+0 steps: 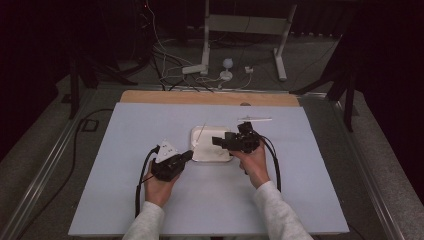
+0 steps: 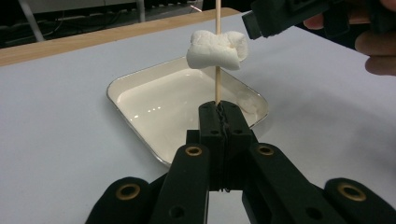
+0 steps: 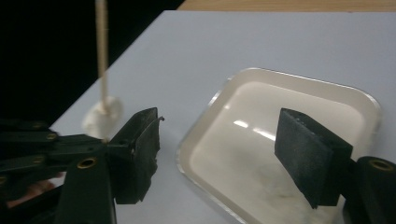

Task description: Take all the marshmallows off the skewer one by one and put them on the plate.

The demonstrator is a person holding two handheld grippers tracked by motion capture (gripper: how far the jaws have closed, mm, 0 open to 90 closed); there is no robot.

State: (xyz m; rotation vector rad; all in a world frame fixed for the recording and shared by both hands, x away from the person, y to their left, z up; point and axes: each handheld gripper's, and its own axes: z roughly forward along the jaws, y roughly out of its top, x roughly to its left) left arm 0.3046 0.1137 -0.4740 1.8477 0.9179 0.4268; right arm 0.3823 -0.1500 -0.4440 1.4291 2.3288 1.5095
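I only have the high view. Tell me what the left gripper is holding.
Observer: The left gripper is shut on a thin wooden skewer, clamped near one end.
Operator: Say what's on the skewer.
Observer: A white marshmallow, pierced, a little beyond the jaws.
Operator: Report the right gripper.
Observer: The right gripper is open with nothing between its jaws, and the tray lies beyond it.

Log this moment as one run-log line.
left gripper: shut on skewer | marshmallow: threaded on skewer, above tray | right gripper: open, nothing between jaws, over tray
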